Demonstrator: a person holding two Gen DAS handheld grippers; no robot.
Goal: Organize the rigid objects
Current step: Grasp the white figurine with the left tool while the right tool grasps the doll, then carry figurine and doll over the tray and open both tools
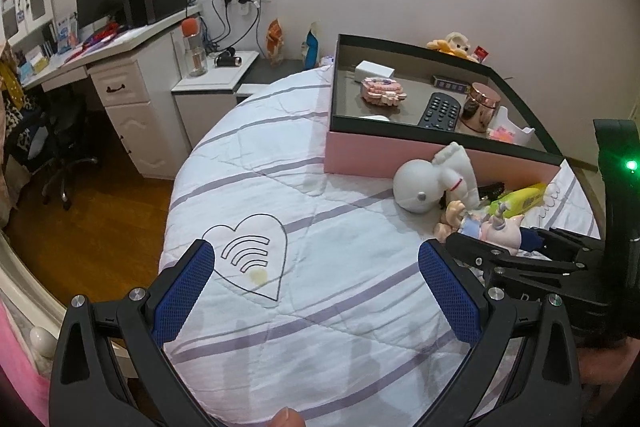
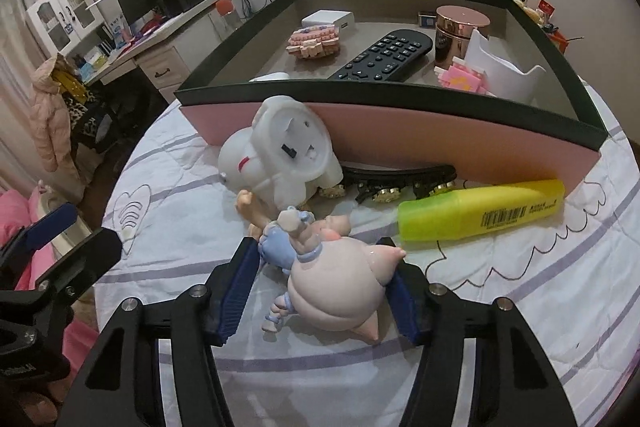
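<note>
A pink figurine with blue trim (image 2: 340, 287) lies on the quilt between the blue pads of my right gripper (image 2: 324, 267), which press its sides. Beyond it, a white astronaut figure (image 2: 280, 155), a black hair clip (image 2: 400, 175) and a yellow highlighter (image 2: 480, 211) lie against the pink box (image 2: 440, 131). Inside the box are a black remote (image 2: 384, 59), a copper jar (image 2: 456, 31), a white holder (image 2: 500, 67) and a pink block model (image 2: 316, 43). My left gripper (image 1: 318, 259) hangs open over bare quilt, left of the figurine (image 1: 496, 227).
The bed's rounded edge (image 1: 176, 187) drops to a wooden floor (image 1: 100, 227) on the left. A white desk (image 1: 120, 67) with a monitor, a nightstand (image 1: 216, 75) with a bottle, and an office chair (image 1: 60, 147) stand beyond. Plush toys (image 1: 456, 45) sit behind the box.
</note>
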